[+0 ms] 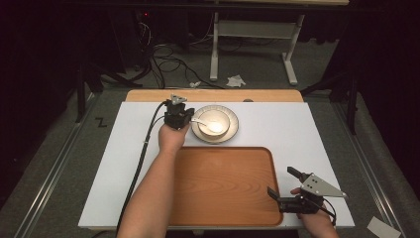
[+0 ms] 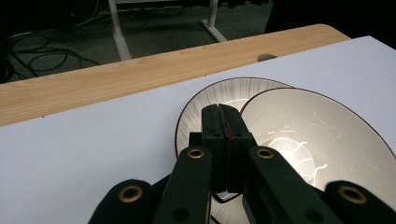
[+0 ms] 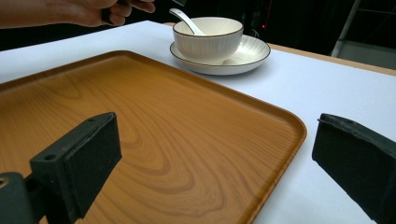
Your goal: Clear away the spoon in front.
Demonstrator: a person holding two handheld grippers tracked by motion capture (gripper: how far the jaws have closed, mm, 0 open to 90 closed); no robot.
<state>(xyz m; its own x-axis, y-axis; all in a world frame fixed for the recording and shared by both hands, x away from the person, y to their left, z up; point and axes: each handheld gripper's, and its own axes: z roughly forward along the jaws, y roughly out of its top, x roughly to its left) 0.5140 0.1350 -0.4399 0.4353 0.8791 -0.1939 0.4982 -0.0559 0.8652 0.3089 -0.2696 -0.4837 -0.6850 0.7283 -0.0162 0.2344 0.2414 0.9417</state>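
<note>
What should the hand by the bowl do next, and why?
Probably lift the spoon gently out of the bowl. The left gripper sits at the bowl's rim with its jaws pressed together, seemingly on the spoon's handle, and the empty wooden tray lies close by, ready to take things.

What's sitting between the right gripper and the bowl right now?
The wooden tray, bare, then a strip of white table. The right gripper view shows it best, with the bowl on its plate beyond.
</note>
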